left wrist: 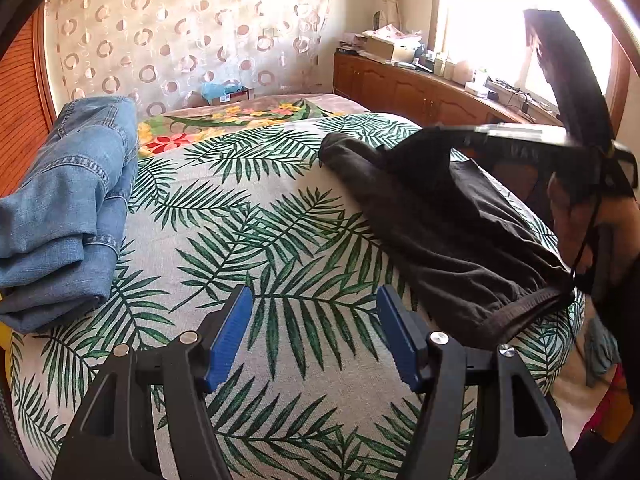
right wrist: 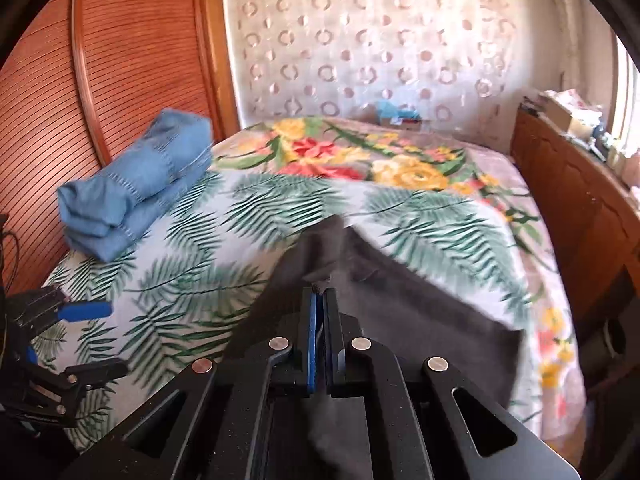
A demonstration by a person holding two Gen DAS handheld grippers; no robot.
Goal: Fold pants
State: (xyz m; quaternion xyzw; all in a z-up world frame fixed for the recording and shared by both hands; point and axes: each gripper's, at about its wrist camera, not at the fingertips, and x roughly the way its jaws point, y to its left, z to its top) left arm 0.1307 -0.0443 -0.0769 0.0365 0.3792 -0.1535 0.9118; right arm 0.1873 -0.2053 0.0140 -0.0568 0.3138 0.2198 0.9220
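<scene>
**Right gripper pinches the dark pants; left hangs empty**

The right gripper (right wrist: 319,294) tilts down toward the bed (right wrist: 248,248), its fingers clenched on a fold of the dark pants (right wrist: 400,304), which drape away from the tips to the right. The left gripper (left wrist: 314,300) also tilts down, fingers spread and empty above the sheet; the pants lie right of its tips, folded jeans (left wrist: 68,208) to the left.
</scene>
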